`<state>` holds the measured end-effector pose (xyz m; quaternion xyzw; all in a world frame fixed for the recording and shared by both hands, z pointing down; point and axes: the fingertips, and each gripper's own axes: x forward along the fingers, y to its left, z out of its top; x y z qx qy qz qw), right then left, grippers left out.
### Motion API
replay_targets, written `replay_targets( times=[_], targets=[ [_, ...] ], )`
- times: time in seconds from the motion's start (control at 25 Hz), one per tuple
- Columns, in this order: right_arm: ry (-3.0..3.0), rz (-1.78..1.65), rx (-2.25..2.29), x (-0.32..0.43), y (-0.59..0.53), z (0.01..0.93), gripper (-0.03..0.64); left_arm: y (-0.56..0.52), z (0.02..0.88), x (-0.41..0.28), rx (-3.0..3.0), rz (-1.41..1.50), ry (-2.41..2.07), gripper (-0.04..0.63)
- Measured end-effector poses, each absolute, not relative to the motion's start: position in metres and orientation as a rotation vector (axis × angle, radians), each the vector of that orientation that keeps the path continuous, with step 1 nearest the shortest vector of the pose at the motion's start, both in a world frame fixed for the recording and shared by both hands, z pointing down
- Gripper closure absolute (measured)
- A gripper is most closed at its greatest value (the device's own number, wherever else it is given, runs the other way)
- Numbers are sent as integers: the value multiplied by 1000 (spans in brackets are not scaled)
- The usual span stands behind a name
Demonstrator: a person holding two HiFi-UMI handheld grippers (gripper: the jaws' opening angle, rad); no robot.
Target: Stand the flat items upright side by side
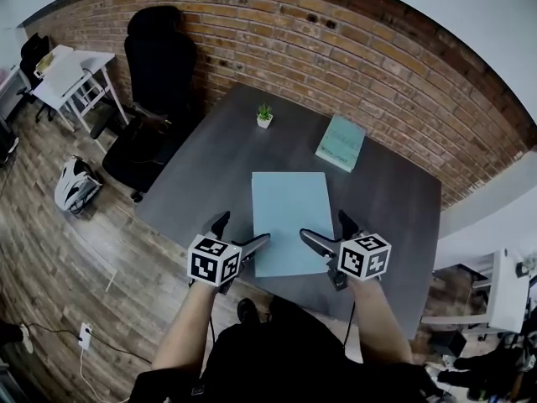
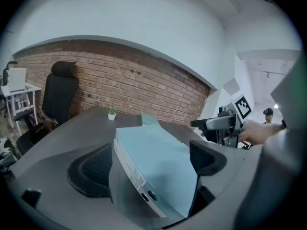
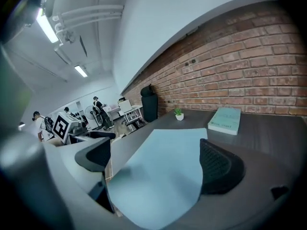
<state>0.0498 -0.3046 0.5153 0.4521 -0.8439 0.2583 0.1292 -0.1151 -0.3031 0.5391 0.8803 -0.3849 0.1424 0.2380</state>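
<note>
**A:** Where's the big flat one?

**B:** The pale blue binder (image 1: 289,217) lies flat on the grey table (image 1: 201,166), right between the two grippers, with its near edge close to the table's front edge. The left gripper (image 1: 242,232) sits at the binder's near left corner. The right gripper (image 1: 327,229) reaches in over the near right part.

**A:** Is either one clamped on it?

**B:** No. In the left gripper view both jaws stand wide apart, with the binder's spine corner (image 2: 158,162) between them. The left pad (image 2: 91,169) is just beside the spine, and the other pad sits above the cover. In the right gripper view the jaws are also spread, and the cover (image 3: 163,171) fills the gap between them. I can't tell whether any pad actually touches it.

**A:** And the other flat item?

**B:** A smaller teal book (image 1: 341,143) also lies flat, well beyond the right gripper's tips and a little to their right, towards the brick wall (image 1: 377,49).

**A:** Anything else past the grippers?

**B:** A small potted plant (image 1: 264,116) stands beyond the binder's far edge, ahead of the left gripper. A black office chair (image 1: 155,74) is off the table, out past the left gripper's left side.
</note>
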Motion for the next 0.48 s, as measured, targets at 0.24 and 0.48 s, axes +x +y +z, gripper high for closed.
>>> replay_targets(
  times=[0.24,0.48],
  targets=[
    [-2368,907,1301,72,-325,558,32,-317,571,-104,2353,498,-983,72],
    [-2311,1033,1234,84,-338,595,32,-330,604,-86,2277,563,-903,71]
  ],
)
